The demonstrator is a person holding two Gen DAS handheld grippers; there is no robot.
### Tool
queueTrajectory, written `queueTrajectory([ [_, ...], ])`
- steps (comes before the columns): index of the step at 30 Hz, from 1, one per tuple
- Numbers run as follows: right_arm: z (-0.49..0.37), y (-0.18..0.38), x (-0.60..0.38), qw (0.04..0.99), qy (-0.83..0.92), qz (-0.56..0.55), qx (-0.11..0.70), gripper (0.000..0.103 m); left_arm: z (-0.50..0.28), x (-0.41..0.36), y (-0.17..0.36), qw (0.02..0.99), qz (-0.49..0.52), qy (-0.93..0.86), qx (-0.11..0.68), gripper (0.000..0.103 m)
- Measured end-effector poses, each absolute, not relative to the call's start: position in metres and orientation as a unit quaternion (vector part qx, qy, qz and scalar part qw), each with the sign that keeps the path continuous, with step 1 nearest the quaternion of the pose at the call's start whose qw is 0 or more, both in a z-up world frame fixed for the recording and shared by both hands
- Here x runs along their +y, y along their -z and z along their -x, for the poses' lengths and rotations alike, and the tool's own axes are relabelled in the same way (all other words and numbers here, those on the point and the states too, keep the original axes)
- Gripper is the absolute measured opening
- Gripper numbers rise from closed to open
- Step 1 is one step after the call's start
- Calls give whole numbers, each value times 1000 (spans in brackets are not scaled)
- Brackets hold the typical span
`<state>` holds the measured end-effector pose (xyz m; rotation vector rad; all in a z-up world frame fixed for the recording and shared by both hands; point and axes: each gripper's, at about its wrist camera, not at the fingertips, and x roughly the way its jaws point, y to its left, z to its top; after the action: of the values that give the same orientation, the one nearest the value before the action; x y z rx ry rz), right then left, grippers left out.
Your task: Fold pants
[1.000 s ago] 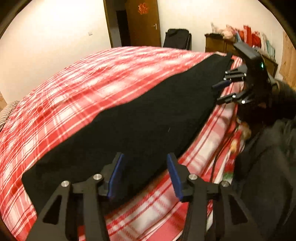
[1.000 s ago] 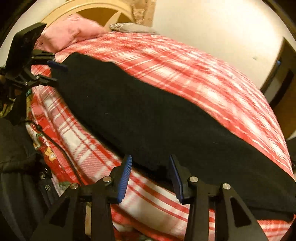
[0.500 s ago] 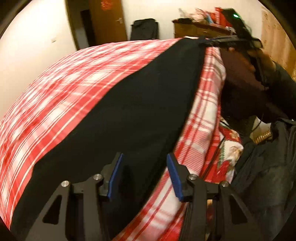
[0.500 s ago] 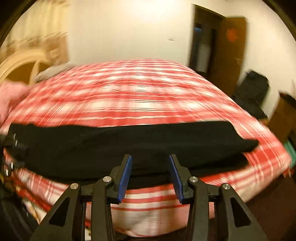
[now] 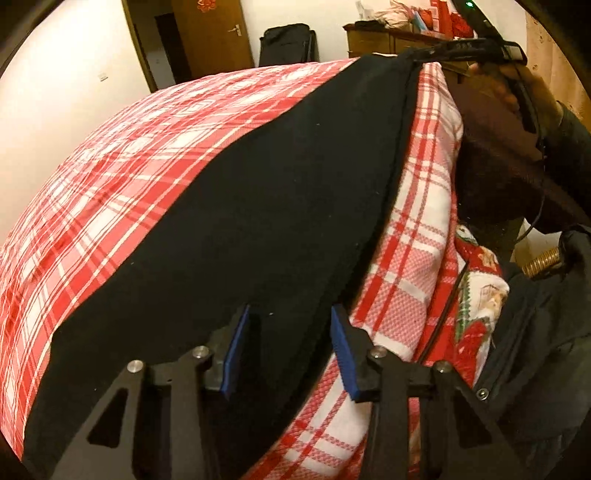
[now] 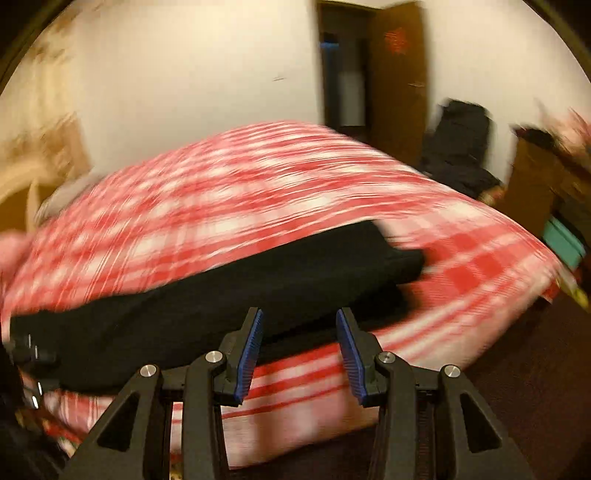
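No legible txt/labels/nos.; red ornament (image 5: 203, 5) on brown door (image 5: 214, 37) unreadable.

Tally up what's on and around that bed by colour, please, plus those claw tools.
Black: 1, pants
Red-and-white check: 1, bedspread
Black claws with blue pads: 2, left gripper, right gripper, both open, holding nothing
Total: 4

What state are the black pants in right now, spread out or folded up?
Spread lengthwise: the black pants lie as one long flat strip along the edge of the red plaid bed. Whether the legs are already stacked, cannot tell.
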<state>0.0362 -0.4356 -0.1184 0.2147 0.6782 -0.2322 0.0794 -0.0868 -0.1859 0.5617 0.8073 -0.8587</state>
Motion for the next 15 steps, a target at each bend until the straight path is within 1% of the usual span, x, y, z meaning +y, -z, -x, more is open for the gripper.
queueTrajectory([
  [2, -32, 121, -461, 920, 147, -137, 337, 43, -82, -85, 186, 795, -254, 401, 377, 46],
  [5, -34, 128, -476, 916, 132, -165, 342, 43, -87, -83, 186, 795, -242, 405, 381, 46],
  [8, -42, 136, -477, 914, 116, -176, 348, 43, -87, -85, 187, 794, -245, 405, 381, 46],
  [10, -48, 137, -474, 917, 116, -163, 346, 43, -87, -85, 187, 793, -244, 406, 381, 46],
  [11, -52, 137, -473, 917, 120, -157, 347, 39, -87, -85, 187, 793, -243, 408, 382, 46],
  [12, -55, 138, -473, 916, 123, -157, 347, 33, -88, -84, 187, 793, -241, 409, 382, 46],
  [13, -57, 138, -476, 915, 121, -163, 349, 11, -89, -83, 187, 793, -238, 411, 382, 46],
  [14, -57, 138, -479, 914, 117, -173, 349, 6, -90, -82, 188, 792, -234, 414, 383, 46],
  [15, -55, 138, -481, 913, 115, -181, 346, 6, -91, -81, 188, 792, -228, 417, 384, 46],
])
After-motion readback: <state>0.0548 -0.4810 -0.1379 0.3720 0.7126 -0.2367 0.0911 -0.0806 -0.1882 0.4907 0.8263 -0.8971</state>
